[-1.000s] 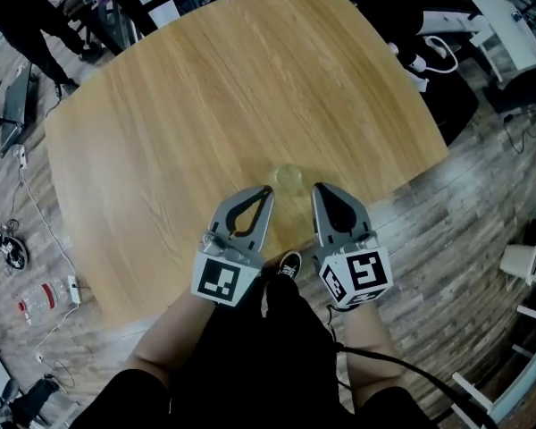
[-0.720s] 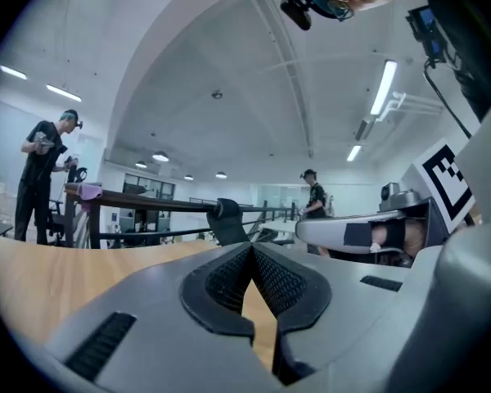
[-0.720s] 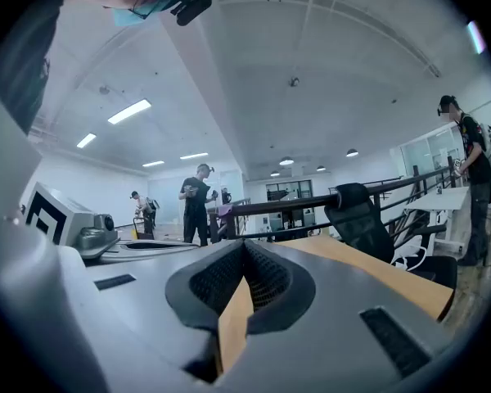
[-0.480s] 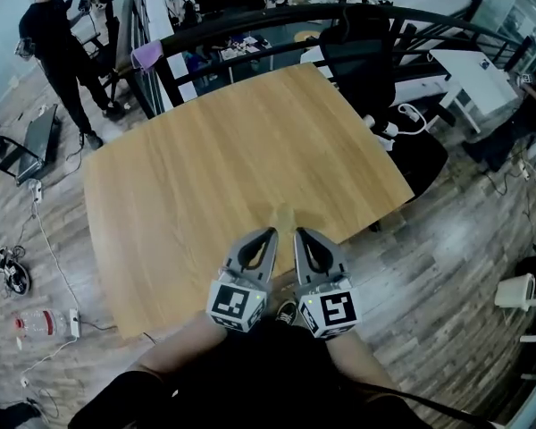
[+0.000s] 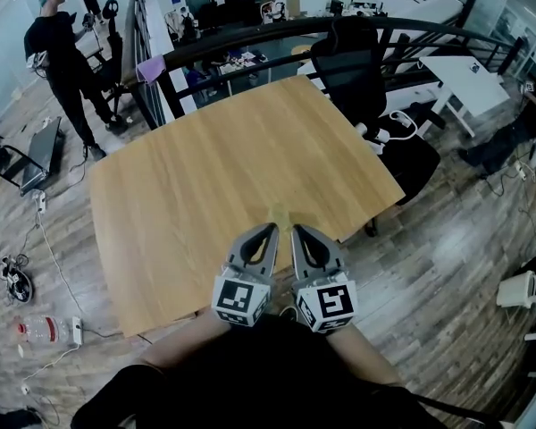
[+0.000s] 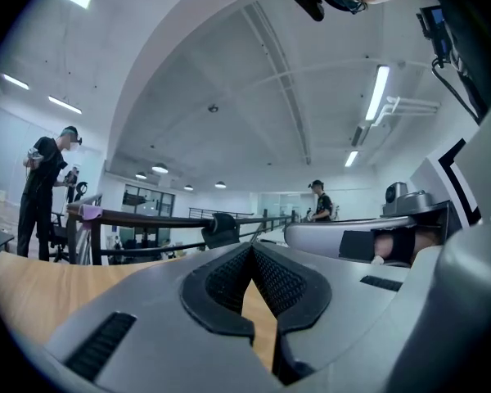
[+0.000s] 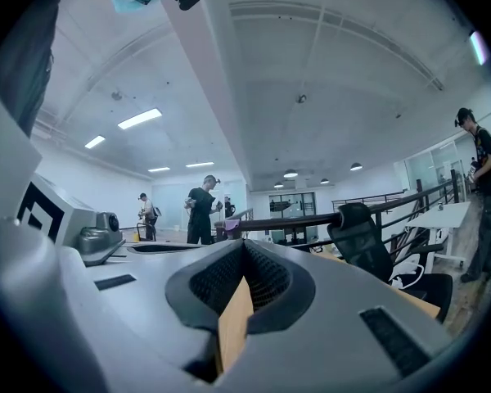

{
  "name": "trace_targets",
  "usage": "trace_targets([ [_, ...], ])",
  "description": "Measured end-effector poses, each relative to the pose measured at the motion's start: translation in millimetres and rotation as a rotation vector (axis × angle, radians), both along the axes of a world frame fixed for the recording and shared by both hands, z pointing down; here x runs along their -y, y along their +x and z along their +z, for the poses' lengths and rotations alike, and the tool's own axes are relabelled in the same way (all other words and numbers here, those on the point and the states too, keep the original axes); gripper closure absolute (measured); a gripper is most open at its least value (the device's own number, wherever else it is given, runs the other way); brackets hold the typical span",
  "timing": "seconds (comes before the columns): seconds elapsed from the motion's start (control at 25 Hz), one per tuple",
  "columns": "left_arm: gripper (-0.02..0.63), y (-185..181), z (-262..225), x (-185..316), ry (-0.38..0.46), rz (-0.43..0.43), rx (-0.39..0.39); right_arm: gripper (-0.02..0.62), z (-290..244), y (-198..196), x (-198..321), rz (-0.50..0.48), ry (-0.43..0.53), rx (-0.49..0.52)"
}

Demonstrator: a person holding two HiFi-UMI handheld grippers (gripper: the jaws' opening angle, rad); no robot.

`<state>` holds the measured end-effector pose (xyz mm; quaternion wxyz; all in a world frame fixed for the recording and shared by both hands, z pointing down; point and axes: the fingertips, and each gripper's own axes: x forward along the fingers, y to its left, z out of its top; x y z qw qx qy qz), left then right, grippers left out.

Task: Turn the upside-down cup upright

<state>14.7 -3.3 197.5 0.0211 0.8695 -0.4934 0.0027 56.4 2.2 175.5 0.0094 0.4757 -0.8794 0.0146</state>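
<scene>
Pale wood makes up the table (image 5: 214, 177), a broad top with rounded corners standing on a grey plank floor. At its 6 o'clock edge, close to the person, a small translucent cup (image 5: 280, 214) stands on the wood. It shows only as a faint yellowish shape, and the pictures don't settle whether its mouth faces up or down. The left gripper (image 5: 272, 229) and the right gripper (image 5: 297, 231) hover side by side at 6 o'clock of the cup, with their tips just short of it and pointing toward 12 o'clock. Neither touches it. In the left gripper view the two ribbed pads (image 6: 229, 278) are pressed together at the tip with nothing between them; only table wood shows through the gap behind. The right gripper view shows the same: pads met, nothing pinched. Beyond the table at 1 o'clock is a black office chair (image 5: 357, 61), and a black railing (image 5: 250, 36) runs across at 12 o'clock. A person in black (image 5: 58, 52) stands at 10 o'clock, and a white desk (image 5: 469, 71) sits at 2 o'clock.
</scene>
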Motion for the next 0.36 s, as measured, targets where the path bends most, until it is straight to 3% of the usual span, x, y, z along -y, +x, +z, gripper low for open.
trace_targets([
  [0.36, 0.598, 1.8, -6.7, -5.1, 0.009, 0.002, 0.005, 0.581, -8.6, -4.3, -5.7, -0.004, 0.013, 0.011],
])
